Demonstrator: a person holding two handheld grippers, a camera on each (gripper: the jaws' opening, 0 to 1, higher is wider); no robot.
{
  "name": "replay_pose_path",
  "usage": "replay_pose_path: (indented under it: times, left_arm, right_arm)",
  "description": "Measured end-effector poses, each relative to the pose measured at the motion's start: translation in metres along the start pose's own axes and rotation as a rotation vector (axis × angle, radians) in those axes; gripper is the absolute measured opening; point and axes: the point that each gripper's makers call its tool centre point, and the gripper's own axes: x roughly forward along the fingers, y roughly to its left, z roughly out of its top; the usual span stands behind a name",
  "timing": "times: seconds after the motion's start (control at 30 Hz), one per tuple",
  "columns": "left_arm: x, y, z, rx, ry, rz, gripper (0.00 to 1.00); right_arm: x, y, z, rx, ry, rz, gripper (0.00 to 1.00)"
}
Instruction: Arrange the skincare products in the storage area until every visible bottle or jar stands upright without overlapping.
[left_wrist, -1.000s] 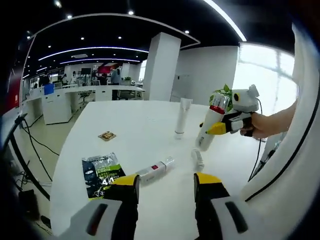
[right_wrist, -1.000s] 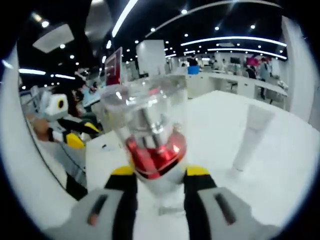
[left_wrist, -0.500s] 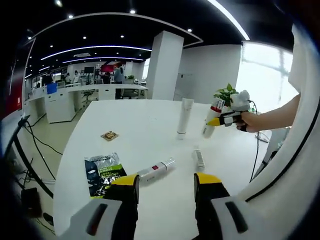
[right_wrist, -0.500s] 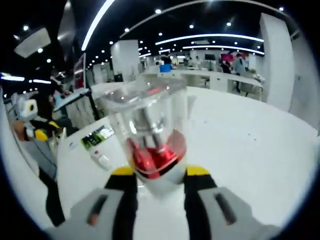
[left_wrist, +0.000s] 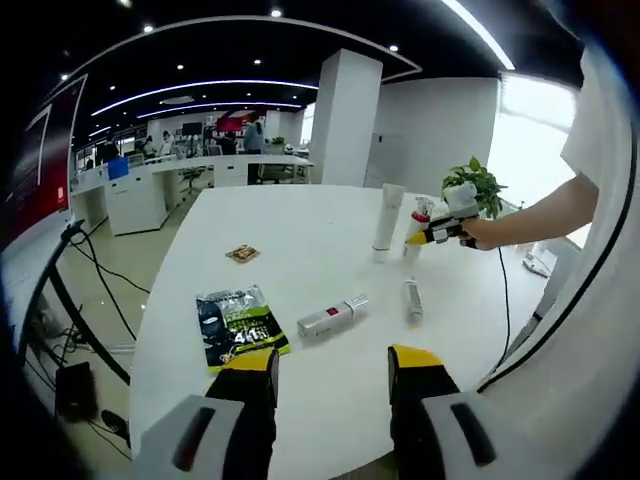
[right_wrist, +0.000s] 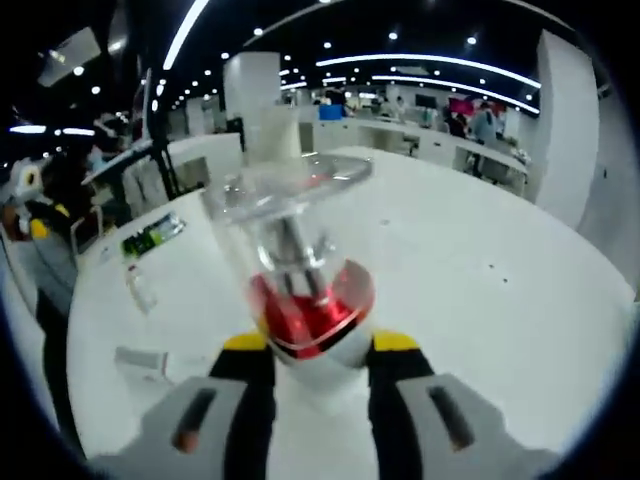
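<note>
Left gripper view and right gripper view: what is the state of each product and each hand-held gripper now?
White tube: standing upright on the table.
Pump bottle: held by the right hand-held gripper, beside the tube.
Silver tube: lying flat.
Small tube: lying flat.
Dark sachet: lying flat.
Left hand-held gripper: open, holding nothing.

White worktop (left_wrist: 300, 260). Yellow-tipped, grey-bodied left tool (left_wrist: 330, 375); same yellow tips on right tool (right_wrist: 320, 350). Pump bottle (right_wrist: 300, 290) with clear cap, red metallic collar, white body. White upright tube (left_wrist: 387, 215). Dark sachet (left_wrist: 238, 325) with green and white print. Silver-white bottle (left_wrist: 332, 317) with small red mark. Small brown packet (left_wrist: 243, 254).
</note>
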Motion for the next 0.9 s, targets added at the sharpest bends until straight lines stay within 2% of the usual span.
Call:
replay_pose_path:
  times: [0.03, 0.17, 0.4, 0.9]
  left_arm:
    - [0.000, -0.001, 0.000, 0.000, -0.002, -0.001, 0.45]
    - [0.000, -0.003, -0.006, 0.003, 0.012, 0.004, 0.45]
    - [-0.005, 0.003, -0.007, -0.013, 0.005, 0.031, 0.45]
    - [-0.017, -0.002, -0.022, -0.027, 0.008, 0.077, 0.45]
  right_arm:
    - [0.001, 0.000, 0.004, 0.001, -0.020, 0.015, 0.32]
    - [0.004, -0.004, 0.007, -0.003, -0.028, 0.026, 0.32]
    - [0.008, 0.005, 0.011, 0.067, -0.086, 0.131, 0.33]
    - [0.021, 0.013, 0.022, -0.022, -0.106, 0.207, 0.34]
